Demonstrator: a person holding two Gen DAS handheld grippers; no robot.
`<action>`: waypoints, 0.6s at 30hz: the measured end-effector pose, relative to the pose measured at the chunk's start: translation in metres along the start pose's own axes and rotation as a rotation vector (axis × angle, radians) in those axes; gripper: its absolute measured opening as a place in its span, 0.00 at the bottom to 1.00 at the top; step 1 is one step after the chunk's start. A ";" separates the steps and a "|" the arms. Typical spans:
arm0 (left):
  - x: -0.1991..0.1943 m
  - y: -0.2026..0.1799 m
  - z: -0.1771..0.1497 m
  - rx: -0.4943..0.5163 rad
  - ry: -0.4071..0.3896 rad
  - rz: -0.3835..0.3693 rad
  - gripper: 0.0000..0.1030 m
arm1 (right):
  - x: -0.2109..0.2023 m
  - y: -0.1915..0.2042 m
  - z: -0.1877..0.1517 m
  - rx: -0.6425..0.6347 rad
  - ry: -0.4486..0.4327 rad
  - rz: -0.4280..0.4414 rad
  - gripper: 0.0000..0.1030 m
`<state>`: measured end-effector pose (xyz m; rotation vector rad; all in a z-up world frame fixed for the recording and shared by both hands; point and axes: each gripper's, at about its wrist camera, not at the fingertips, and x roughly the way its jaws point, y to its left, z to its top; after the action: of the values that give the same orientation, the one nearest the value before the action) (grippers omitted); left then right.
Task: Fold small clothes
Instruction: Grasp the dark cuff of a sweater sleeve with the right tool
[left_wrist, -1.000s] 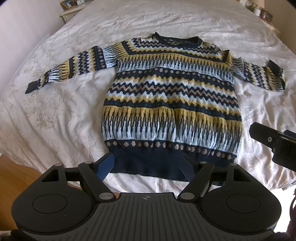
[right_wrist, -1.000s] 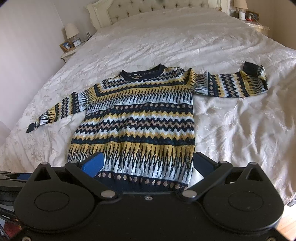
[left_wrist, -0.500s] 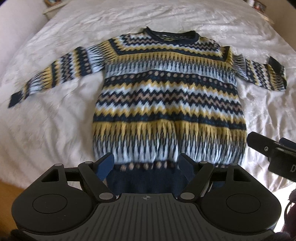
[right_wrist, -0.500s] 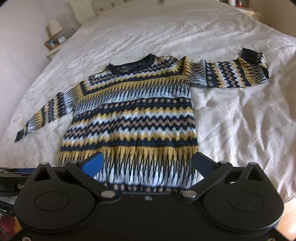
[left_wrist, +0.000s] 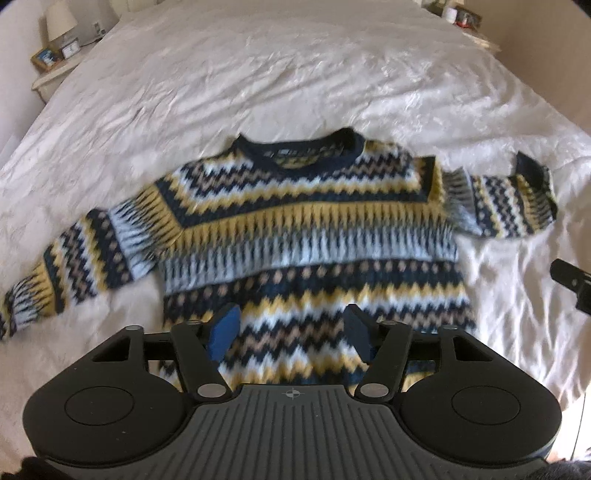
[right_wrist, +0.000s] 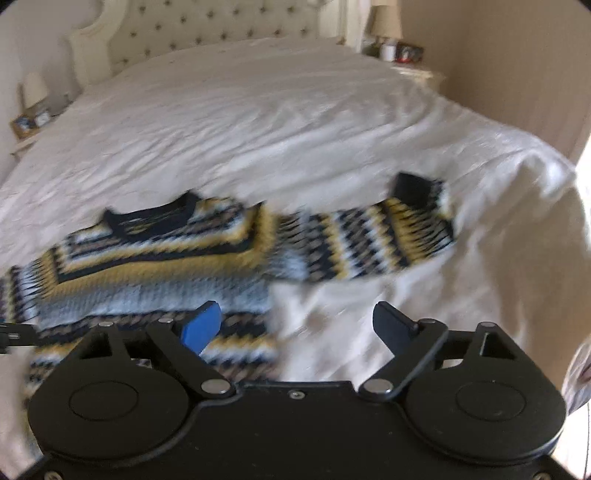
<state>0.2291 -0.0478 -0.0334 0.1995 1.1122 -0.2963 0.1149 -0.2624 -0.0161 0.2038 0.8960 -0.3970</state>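
Note:
A navy, yellow and white patterned sweater (left_wrist: 310, 236) lies flat, face up, on a white bed, sleeves spread sideways. My left gripper (left_wrist: 291, 334) is open and empty, hovering over the sweater's lower body. In the right wrist view the sweater (right_wrist: 155, 266) sits left of centre, its right sleeve (right_wrist: 373, 236) stretching to a dark cuff. My right gripper (right_wrist: 299, 325) is open and empty, over the sweater's right side edge and bare bedding. The sweater's hem is hidden behind both grippers.
The white quilted bedspread (left_wrist: 295, 74) surrounds the sweater. A tufted headboard (right_wrist: 207, 33) stands at the far end. Nightstands with a lamp and frames (left_wrist: 55, 44) flank the bed. The right gripper's tip (left_wrist: 572, 280) shows at the left view's right edge.
Both grippers have moved forward over the sweater toward the headboard, so the hem has passed out of sight beneath them. The right gripper has also shifted right. Jaws stay open.

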 end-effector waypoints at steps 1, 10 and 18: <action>0.002 -0.002 0.003 -0.004 -0.006 0.003 0.55 | 0.005 -0.004 0.004 0.001 0.000 -0.018 0.85; 0.010 -0.031 0.010 -0.144 -0.018 0.078 0.54 | 0.096 -0.073 0.054 -0.061 0.024 -0.085 0.70; 0.023 -0.059 0.011 -0.242 0.068 0.126 0.54 | 0.175 -0.109 0.107 -0.081 0.032 -0.115 0.68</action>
<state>0.2282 -0.1102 -0.0498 0.0645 1.1872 -0.0417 0.2437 -0.4414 -0.0897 0.0843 0.9558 -0.4639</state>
